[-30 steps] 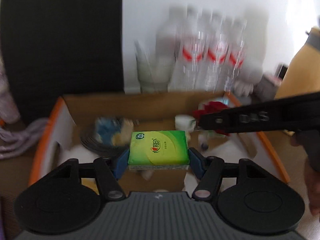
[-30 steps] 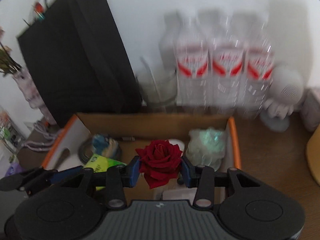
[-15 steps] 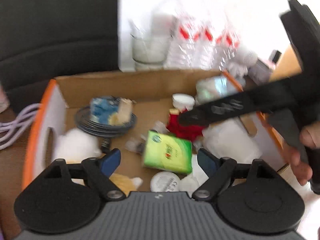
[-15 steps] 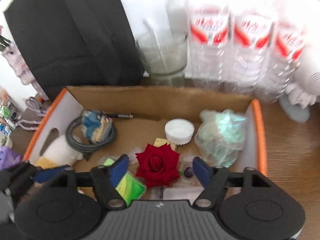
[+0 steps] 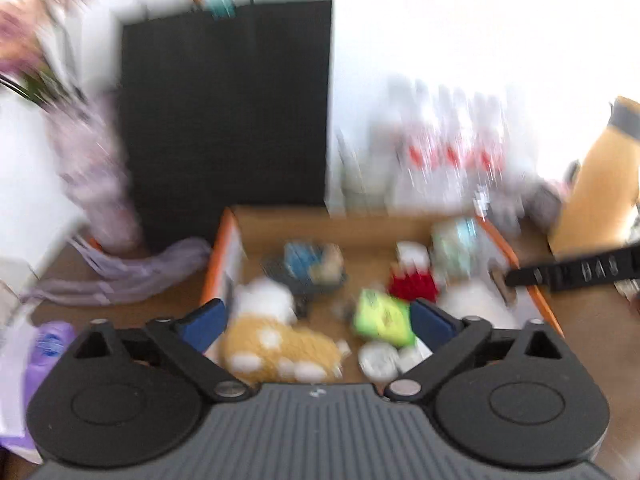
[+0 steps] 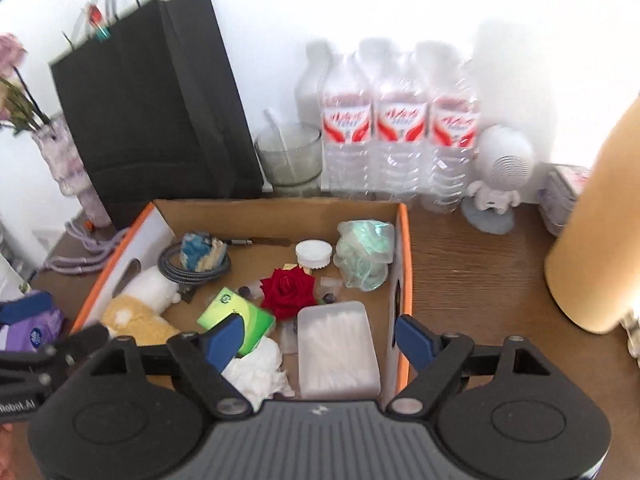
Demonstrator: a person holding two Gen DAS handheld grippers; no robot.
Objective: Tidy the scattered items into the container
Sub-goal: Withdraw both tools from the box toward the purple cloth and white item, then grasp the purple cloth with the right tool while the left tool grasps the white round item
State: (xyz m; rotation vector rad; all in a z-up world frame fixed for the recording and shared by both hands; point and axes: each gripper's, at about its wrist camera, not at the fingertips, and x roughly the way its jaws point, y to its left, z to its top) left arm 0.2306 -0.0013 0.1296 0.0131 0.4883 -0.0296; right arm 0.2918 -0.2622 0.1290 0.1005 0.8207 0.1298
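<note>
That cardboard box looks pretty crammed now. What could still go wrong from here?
Two things, I'd guess. The green tissue pack lies tilted on the pile, right by the right gripper, whose open fingers could snag it if they dip. The left gripper, also open, hangs over the yellow plush toy at the box's near edge and might drag it out. The purple pack outside the box could be overlooked.

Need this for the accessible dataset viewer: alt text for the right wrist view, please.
The open right gripper hovers over a cardboard box on a wooden table, nothing between its blue fingers. In the box lie a red rose, a green tissue pack, a frosted plastic case and other small items.
</note>
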